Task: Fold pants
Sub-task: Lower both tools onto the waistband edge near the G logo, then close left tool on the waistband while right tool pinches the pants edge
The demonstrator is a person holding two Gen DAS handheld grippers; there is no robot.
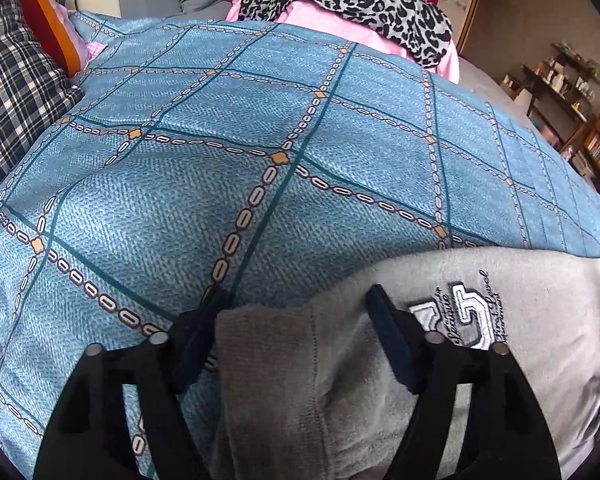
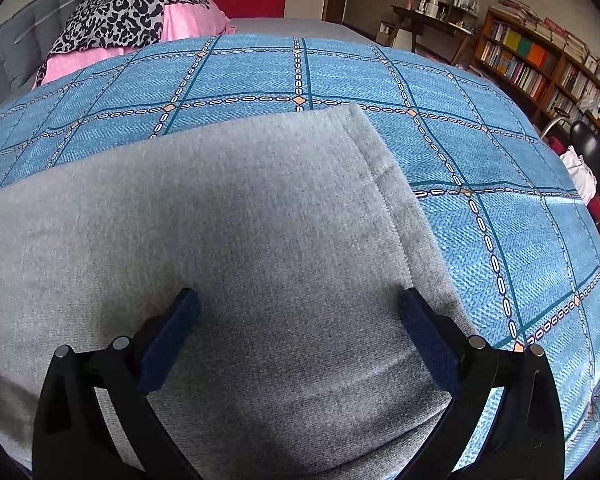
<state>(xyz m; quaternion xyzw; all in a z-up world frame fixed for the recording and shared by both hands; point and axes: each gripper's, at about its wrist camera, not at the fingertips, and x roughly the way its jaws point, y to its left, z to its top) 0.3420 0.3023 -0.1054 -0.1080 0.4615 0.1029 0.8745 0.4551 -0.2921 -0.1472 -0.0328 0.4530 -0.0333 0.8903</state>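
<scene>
The bed (image 1: 260, 128), under its blue chain-patterned cover, ran out ahead of both my jaws, with plenty of bare cover beyond them and only a heap of pink and leopard-print bedding (image 1: 340, 4) at the far end, well apart.

The grey pants (image 2: 228, 216) lay flat on that cover, right beneath me. My right gripper (image 2: 300, 320) hung over the leg end, its jaws wide with cloth under them and nothing pinched; the stitched hem (image 2: 384, 184) ran ahead and to the right of my right jaw, near where the fabric gave way to cover.

My left gripper (image 1: 292, 328) sat over the waist end, its jaws about half open, straddling the darker ribbed waistband (image 1: 268, 360). Its pads did not look pressed onto the cloth. The embroidered patch (image 1: 456, 316) lay just right of my right-hand jaw there.

I judged the grab was the step in hand. To do it well, I should bite both layers at each end squarely, lift evenly, and carry the fold over the open cover ahead, keeping the edges aligned.
</scene>
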